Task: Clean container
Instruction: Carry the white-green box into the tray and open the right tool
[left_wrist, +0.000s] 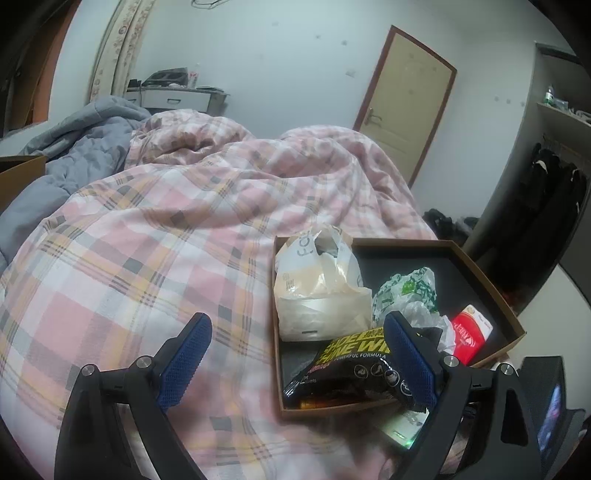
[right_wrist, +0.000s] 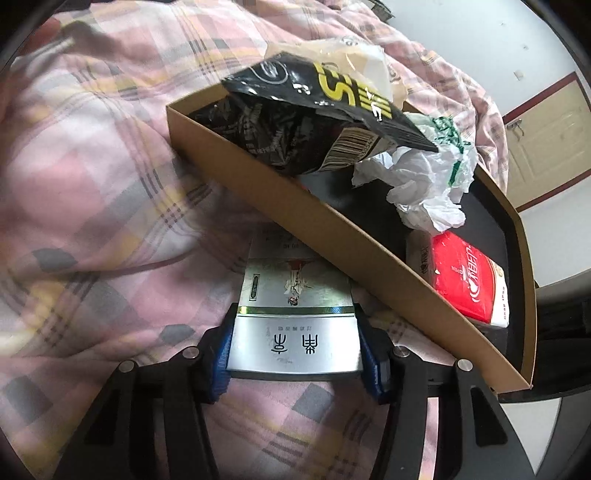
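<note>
Pink plaid bedding (left_wrist: 147, 258) fills my left view; my left gripper (left_wrist: 295, 362) hangs with jaws wide apart beside the cardboard box (left_wrist: 491, 288) of rubbish. On my right view, my right gripper (right_wrist: 295, 354) clamps a silver packet (right_wrist: 295, 332) just outside the box wall.

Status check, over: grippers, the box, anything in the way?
Right gripper shut on silver pack, outside the box. Left gripper open, empty. Box holds black pouch, white bag, red pack. Nothing blocking.
</note>
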